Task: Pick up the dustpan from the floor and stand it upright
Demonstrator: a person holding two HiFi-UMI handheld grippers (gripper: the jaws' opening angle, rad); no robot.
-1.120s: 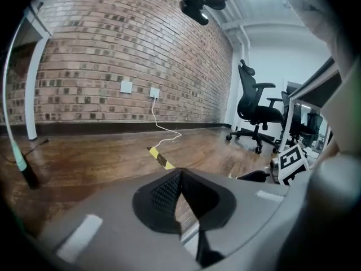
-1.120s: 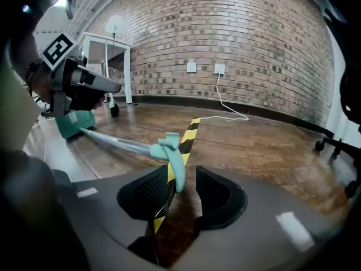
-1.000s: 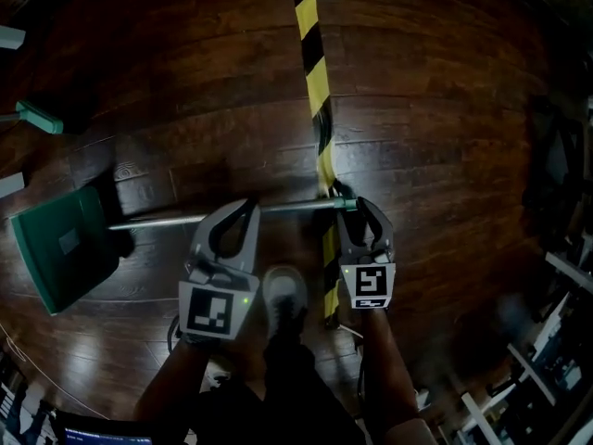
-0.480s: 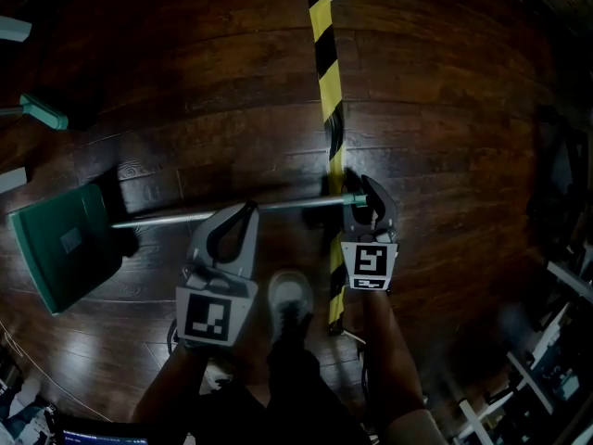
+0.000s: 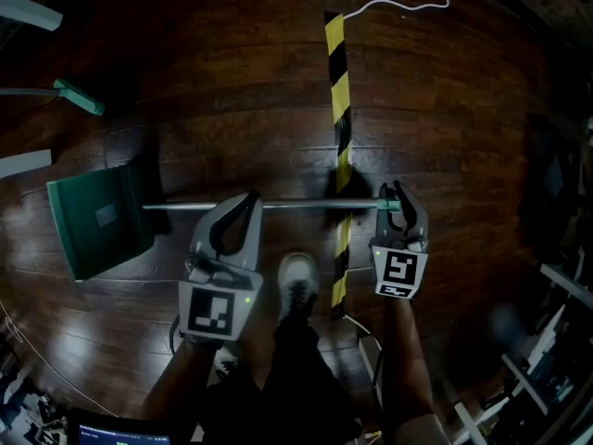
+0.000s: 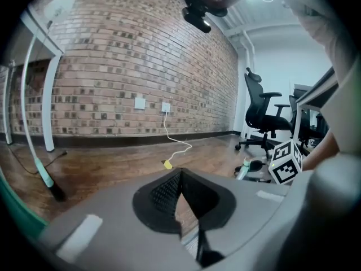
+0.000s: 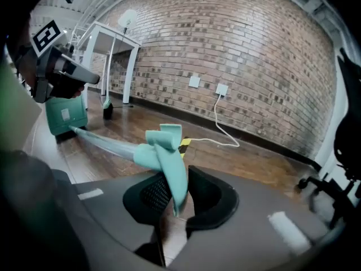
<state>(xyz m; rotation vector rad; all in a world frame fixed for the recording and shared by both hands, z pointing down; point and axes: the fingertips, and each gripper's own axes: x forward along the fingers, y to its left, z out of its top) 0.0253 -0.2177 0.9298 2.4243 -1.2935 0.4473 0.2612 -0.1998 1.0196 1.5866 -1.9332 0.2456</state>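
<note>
The dustpan has a green pan point(image 5: 97, 219) at the left and a long metal handle point(image 5: 296, 204) ending in a green grip point(image 7: 163, 151). My right gripper point(image 5: 400, 197) is at that green grip. Its jaws are closing, and the grip's flat tab is pinched between the pads point(image 7: 151, 193). My left gripper point(image 5: 246, 202) sits over the middle of the handle. Its fingertips meet, and the left gripper view shows nothing between them. The rod is hidden under that gripper's body. The pan point(image 7: 65, 114) appears far along the handle in the right gripper view.
A yellow-and-black tape stripe point(image 5: 340, 109) runs up the dark wood floor, with a white cable point(image 5: 408, 6) at its far end. A green-tipped pole point(image 5: 79, 97) and white table legs point(image 5: 28, 12) are at the upper left. The person's shoe point(image 5: 298, 281) is between the grippers. An office chair point(image 6: 262, 114) stands to the right.
Both grippers have risen. The right one moved to the right with the handle's green end in it. The pan slid right and the handle now lies level across the view.
</note>
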